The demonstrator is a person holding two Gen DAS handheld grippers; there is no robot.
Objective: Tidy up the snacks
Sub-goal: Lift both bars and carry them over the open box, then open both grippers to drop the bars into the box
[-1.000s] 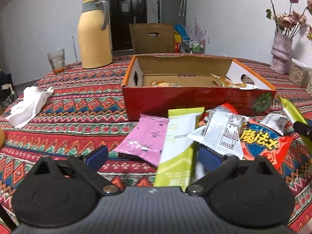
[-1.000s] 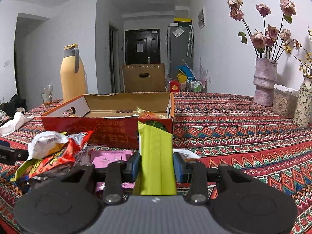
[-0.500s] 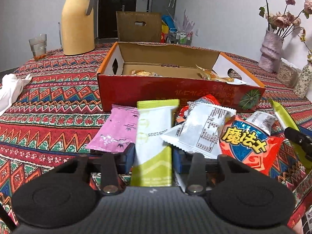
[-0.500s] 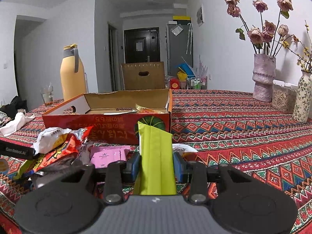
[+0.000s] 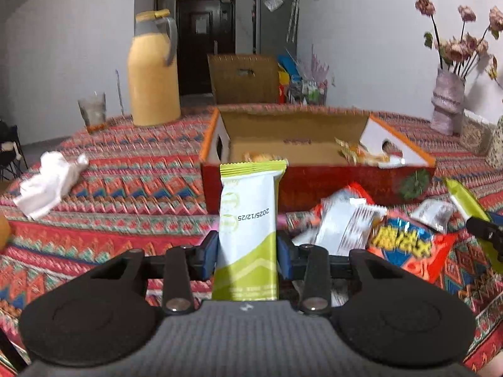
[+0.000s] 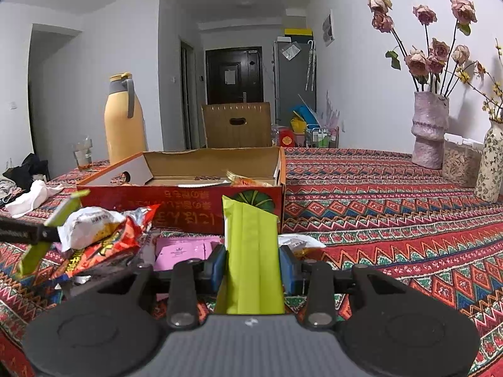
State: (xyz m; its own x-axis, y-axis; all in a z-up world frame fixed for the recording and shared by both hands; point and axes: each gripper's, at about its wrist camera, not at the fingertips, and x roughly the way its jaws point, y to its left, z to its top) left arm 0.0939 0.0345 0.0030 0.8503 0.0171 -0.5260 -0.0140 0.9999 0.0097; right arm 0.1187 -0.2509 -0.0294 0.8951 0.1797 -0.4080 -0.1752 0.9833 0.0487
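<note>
My left gripper (image 5: 247, 253) is shut on a white-and-green snack packet (image 5: 250, 220), lifted off the table in front of the red cardboard box (image 5: 314, 185). My right gripper (image 6: 253, 268) is shut on a plain green snack packet (image 6: 253, 251), also facing the box (image 6: 188, 207). A loose heap of snacks lies by the box: a red-and-blue bag (image 5: 408, 245), a white wrapper (image 5: 342, 223) and a pink packet (image 6: 185, 249). A few snacks lie inside the box. The left gripper with its packet shows at the far left edge of the right wrist view.
A yellow thermos jug (image 5: 154, 72) and a glass (image 5: 92, 110) stand at the back left, with a crumpled white cloth (image 5: 50, 182) nearer. Flower vases (image 6: 429, 128) and a jar stand at the right edge. A patterned cloth (image 6: 393, 220) covers the table.
My left gripper closed on the white-and-green packet and lifted it off the heap. The right gripper stayed still, holding its green packet.
</note>
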